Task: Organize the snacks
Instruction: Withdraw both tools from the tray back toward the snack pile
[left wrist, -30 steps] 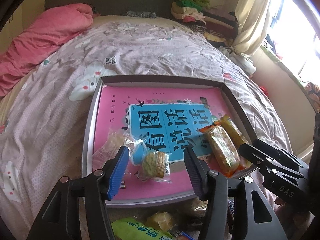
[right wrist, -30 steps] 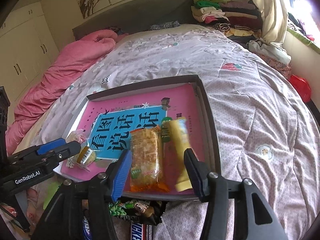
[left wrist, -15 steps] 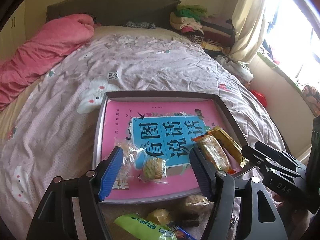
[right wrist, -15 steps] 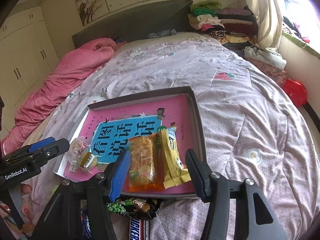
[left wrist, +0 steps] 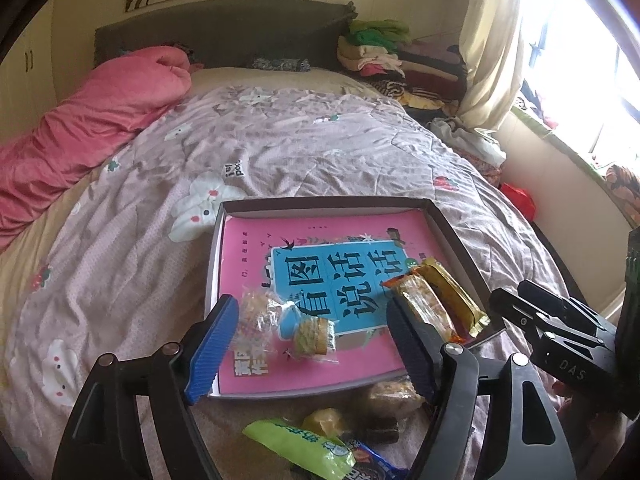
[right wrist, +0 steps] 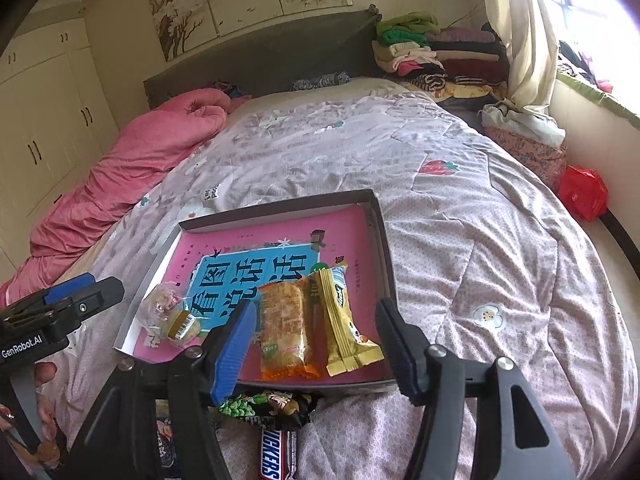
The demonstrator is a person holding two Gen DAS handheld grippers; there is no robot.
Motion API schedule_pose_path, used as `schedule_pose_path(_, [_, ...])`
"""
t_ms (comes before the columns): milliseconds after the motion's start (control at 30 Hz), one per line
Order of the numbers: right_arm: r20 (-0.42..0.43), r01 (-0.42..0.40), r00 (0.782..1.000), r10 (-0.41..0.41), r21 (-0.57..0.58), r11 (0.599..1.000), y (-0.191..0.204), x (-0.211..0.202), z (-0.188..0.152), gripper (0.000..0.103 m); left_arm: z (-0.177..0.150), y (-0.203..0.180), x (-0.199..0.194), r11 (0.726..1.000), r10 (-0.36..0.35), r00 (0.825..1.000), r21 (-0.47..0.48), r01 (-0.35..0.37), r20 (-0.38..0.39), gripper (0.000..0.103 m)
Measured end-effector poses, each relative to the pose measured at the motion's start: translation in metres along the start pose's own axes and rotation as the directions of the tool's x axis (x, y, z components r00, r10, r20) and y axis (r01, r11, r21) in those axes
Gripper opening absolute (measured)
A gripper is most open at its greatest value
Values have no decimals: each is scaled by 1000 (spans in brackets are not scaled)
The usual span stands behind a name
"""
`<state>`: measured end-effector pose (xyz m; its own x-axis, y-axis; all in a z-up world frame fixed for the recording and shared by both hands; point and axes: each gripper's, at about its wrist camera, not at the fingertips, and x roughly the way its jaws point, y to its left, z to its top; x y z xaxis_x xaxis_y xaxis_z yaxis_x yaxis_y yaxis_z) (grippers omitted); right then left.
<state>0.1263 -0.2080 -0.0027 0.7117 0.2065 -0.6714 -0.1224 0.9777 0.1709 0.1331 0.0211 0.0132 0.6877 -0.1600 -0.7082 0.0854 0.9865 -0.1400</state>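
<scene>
A shallow box (left wrist: 452,236) (right wrist: 384,240) with a pink and blue printed bottom lies on the bed. In it lie an orange cracker pack (right wrist: 284,328) (left wrist: 424,312), a yellow wafer pack (right wrist: 344,320) (left wrist: 452,296), a small round cake (left wrist: 314,334) (right wrist: 182,322) and a clear candy bag (left wrist: 256,318) (right wrist: 160,306). My left gripper (left wrist: 312,344) is open and empty, above the box's near left part. My right gripper (right wrist: 316,350) is open and empty, above the orange and yellow packs.
Loose snacks lie on the bedspread in front of the box: a green packet (left wrist: 304,446), wrapped cakes (left wrist: 390,398), a Snickers bar (right wrist: 276,456) and a dark packet (right wrist: 264,404). A pink quilt (left wrist: 88,128) lies at the left. Folded clothes (right wrist: 424,52) are stacked by the headboard.
Both grippers have pulled back and up from the box, staying open. The yellow wafer pack, blurred and moving a second ago, now lies still beside the orange pack.
</scene>
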Motion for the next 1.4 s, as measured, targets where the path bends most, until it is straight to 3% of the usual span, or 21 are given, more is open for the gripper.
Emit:
schedule_pose_path(700, [-27,-10,1000,8,-62,998,13,-18,-22,63,-26,19,-23,1000,23,1000,-8,-24,-12,78])
schedule_pose_path(1067, [-71,-10,997,4,-80,997,11,-23,-43,63,-50,50,-30,998,55,997,-37,-57,-56,78])
schedule_pose_path(1400, [-107,1,994,-11,-89,996,8,-23,-55,63,-73,58,-36,997,34,994,-70,-41,-103,78])
